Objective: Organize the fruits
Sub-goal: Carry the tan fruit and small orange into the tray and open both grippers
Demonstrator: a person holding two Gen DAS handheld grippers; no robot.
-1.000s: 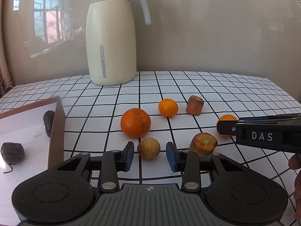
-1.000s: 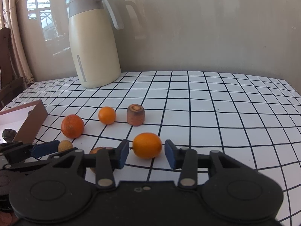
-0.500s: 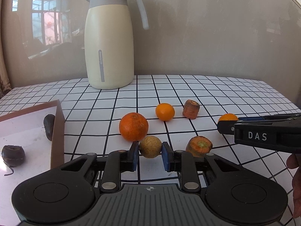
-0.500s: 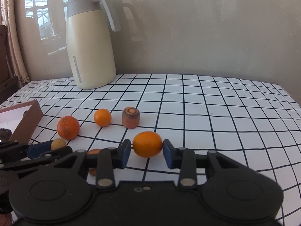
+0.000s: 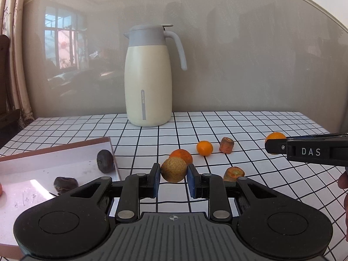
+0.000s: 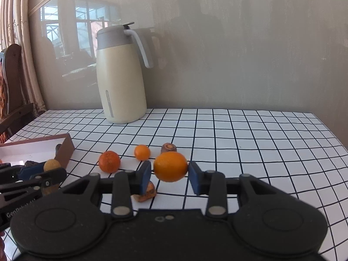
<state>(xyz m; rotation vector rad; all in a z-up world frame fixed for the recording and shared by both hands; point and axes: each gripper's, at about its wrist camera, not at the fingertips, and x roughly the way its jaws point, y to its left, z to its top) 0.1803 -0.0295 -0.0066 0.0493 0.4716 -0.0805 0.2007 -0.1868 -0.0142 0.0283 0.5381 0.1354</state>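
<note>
A table (image 5: 250, 121) with a white cloth ruled in black squares stands against a grey wall that mirrors a window. At the back of the table stands a cream jug (image 5: 149, 80) with a grey lid and handle.

From the left wrist, the left gripper (image 5: 173, 174) clamps a small tan fruit (image 5: 174, 169) between its blue pads, and the fruit appears clear of the cloth. Just behind it lies a large orange (image 5: 181, 154), partly hidden. Farther back sit a small orange (image 5: 204, 148) and, beside it, a carrot stub (image 5: 226, 145) standing on end. A second carrot piece (image 5: 234, 173) lies near the right pad, cut face up. On the left is a shallow box (image 5: 65, 146) with a brown rim and white floor; two dark, shrivelled fruits (image 5: 105, 160) lie inside. At the right edge the other gripper comes in sideways, gripping an orange fruit (image 5: 275, 136).

From the right wrist, the right gripper (image 6: 170, 173) squeezes that oval orange fruit (image 6: 170, 166) between its pads, above the cloth. Below the left pad a carrot piece (image 6: 148, 192) shows. Behind are the large orange (image 6: 109, 161), the small orange (image 6: 142, 152) and the top of the carrot stub (image 6: 169, 147). At the left, the left gripper (image 6: 43, 169) holds the tan fruit (image 6: 51, 164) just beside the corner of the box (image 6: 65, 148).
</note>
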